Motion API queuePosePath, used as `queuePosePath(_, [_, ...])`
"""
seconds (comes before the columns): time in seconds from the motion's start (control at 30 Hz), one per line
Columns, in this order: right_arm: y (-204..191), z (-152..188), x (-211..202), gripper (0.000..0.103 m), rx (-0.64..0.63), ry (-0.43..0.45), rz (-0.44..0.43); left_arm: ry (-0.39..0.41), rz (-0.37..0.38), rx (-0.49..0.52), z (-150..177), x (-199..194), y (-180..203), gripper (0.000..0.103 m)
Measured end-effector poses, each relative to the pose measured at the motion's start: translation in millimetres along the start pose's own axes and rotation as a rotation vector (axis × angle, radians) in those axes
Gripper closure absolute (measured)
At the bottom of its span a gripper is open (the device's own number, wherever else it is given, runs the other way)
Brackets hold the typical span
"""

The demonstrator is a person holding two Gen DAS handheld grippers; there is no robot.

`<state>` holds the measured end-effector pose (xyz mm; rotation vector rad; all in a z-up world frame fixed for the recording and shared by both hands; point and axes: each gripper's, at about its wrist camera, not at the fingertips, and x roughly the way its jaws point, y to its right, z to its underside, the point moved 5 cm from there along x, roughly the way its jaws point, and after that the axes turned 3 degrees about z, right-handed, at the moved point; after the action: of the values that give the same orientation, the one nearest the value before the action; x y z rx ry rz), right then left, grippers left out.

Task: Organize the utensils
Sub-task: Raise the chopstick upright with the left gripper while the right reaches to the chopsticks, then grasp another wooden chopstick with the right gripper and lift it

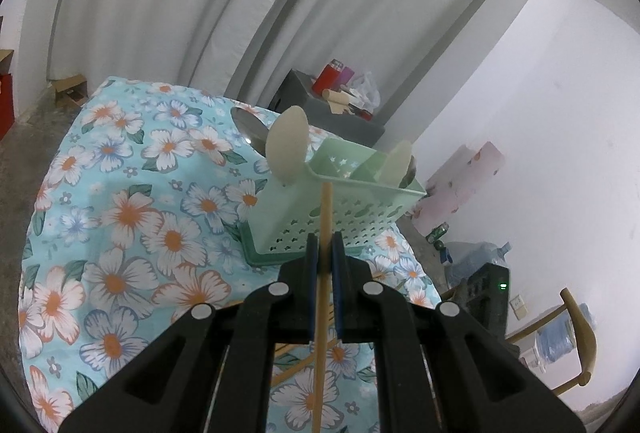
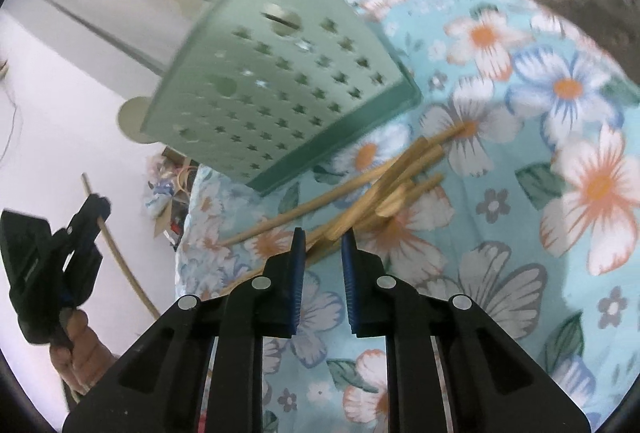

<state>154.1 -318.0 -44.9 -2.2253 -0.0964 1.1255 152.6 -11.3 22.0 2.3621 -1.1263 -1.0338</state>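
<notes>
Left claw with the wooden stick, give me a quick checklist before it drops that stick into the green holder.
1. Grip: left claw is shut on the thin wooden chopstick: ok.
2. Stick attitude: roughly upright, tip near the rim of the pale green perforated plastic utensil holder: ok.
3. Tip over an open compartment: cannot tell; it appears in front of the wall.
4. Holder standing upright on the floral blue tablecloth: ok.
5. Two pale spoons already stand in it; free space for the stick: cannot tell.
6. Right claw open, apart from the holder, over the loose pile of wooden utensils: ok.
</notes>
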Motion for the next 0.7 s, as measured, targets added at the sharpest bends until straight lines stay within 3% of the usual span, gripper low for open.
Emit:
queuePosePath(0.47, [-54.8, -10.8, -66.9, 0.096, -0.280, 0.223, 0.025, 0.050, 0.015, 0.021, -11.7, -24.2, 17.4, 0.097])
queuePosePath(0.7, [-71.1, -9.5, -88.9, 0.099, -0.374, 0.316, 0.043, 0.118, 0.047, 0.063, -29.1, -44.8, 46.2, 0.097])
